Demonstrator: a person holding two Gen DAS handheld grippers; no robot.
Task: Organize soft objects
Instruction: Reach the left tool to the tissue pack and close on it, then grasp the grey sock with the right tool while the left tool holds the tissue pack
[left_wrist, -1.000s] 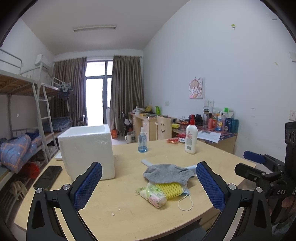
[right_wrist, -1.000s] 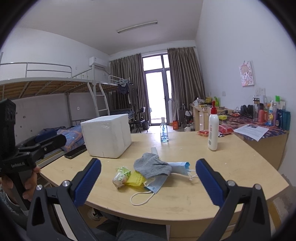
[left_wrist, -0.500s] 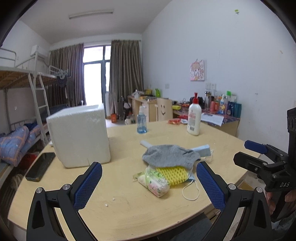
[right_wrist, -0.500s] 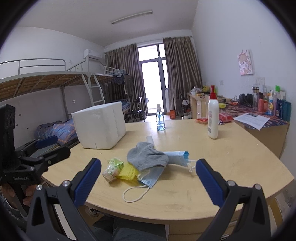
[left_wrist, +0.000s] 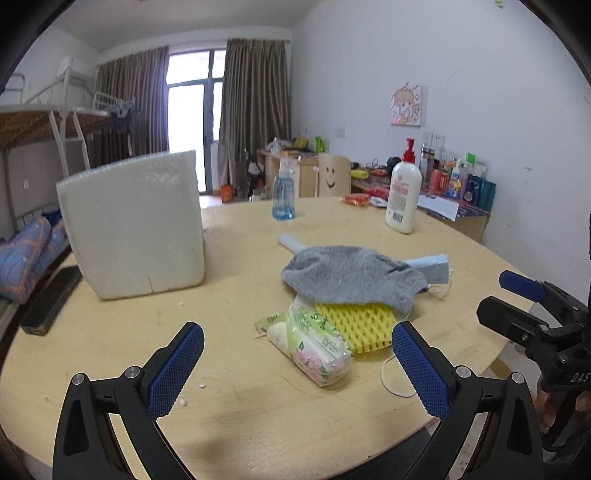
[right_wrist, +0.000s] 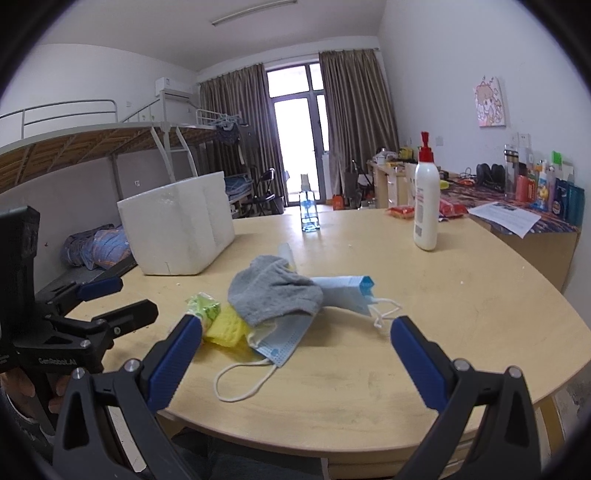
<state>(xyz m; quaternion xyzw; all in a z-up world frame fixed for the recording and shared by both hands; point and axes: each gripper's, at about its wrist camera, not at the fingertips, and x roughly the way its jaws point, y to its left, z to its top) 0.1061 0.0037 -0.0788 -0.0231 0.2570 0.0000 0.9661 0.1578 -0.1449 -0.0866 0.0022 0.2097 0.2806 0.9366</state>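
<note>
Soft pile mid-table, grey sock (left_wrist: 351, 277) draped over yellow foam net (left_wrist: 364, 325) & blue masks (right_wrist: 341, 290), tissue pack (left_wrist: 319, 349) beside: all light, limp, prob. best pinched at bunched edge; left gripper (left_wrist: 297, 363) & right gripper (right_wrist: 295, 350) both spread wide, empty.

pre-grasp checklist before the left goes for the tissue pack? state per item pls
1. Left gripper open, nothing held: ok.
2. Right gripper open, nothing held: ok.
3. Tissue pack uncovered and nearest the left gripper: ok.
4. Pack free of neighbours: not ok, it touches the yellow foam net, which lies partly under the grey sock.
5. Mask ear loop clear of the closing path: cannot tell, it lies near the left gripper's right finger.
6. White foam box open on top to receive items: cannot tell, neither view shows its top.
</note>
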